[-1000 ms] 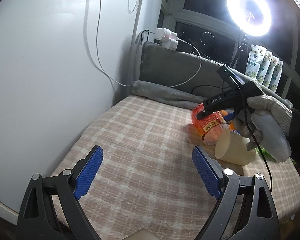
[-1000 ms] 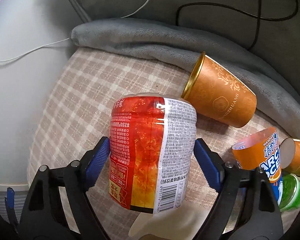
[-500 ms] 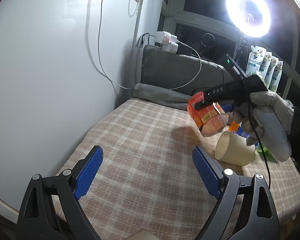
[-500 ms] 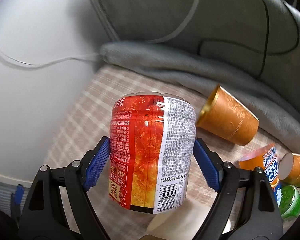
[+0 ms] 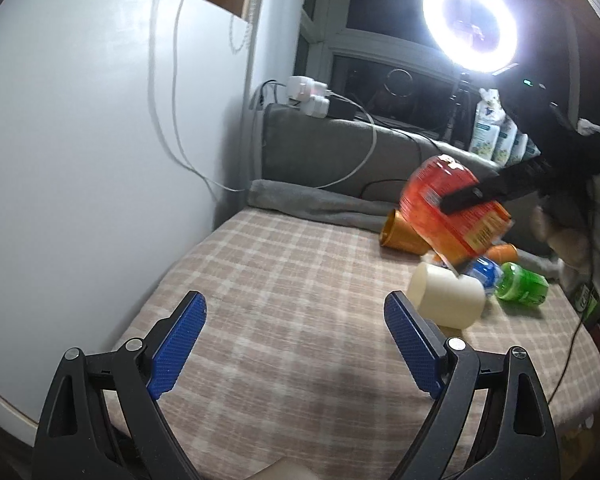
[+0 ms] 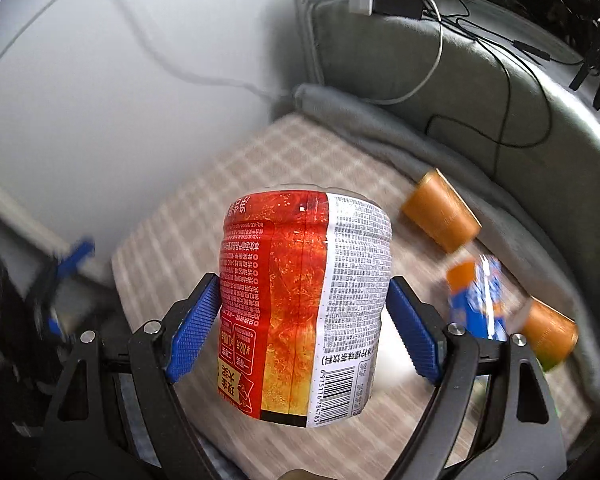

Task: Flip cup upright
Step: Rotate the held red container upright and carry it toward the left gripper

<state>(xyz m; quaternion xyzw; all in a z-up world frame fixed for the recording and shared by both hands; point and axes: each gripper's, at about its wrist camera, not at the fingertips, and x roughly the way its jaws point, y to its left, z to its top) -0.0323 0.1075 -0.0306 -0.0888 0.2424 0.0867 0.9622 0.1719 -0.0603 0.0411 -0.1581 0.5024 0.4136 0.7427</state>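
Observation:
My right gripper [image 6: 304,316] is shut on a red and white printed cup [image 6: 304,308] and holds it in the air above the checked cloth. In the left wrist view the same red cup [image 5: 452,204] hangs tilted, its closed end up and to the left, clamped by the right gripper [image 5: 466,196]. My left gripper [image 5: 296,344] is open and empty, low over the near part of the cloth [image 5: 292,280], well left of the cup.
A cream cup [image 5: 446,300], a gold-orange cup [image 5: 400,234], a blue and orange cup [image 5: 482,274] and a green cup [image 5: 522,288] lie on their sides at the right. A grey blanket [image 5: 320,204], cables, a white wall at the left and a ring light [image 5: 470,24] stand behind.
My right gripper has lifted the red cup higher off the cloth and tipped it further. The right wrist view now sees more wall and headboard. The left gripper has stayed open.

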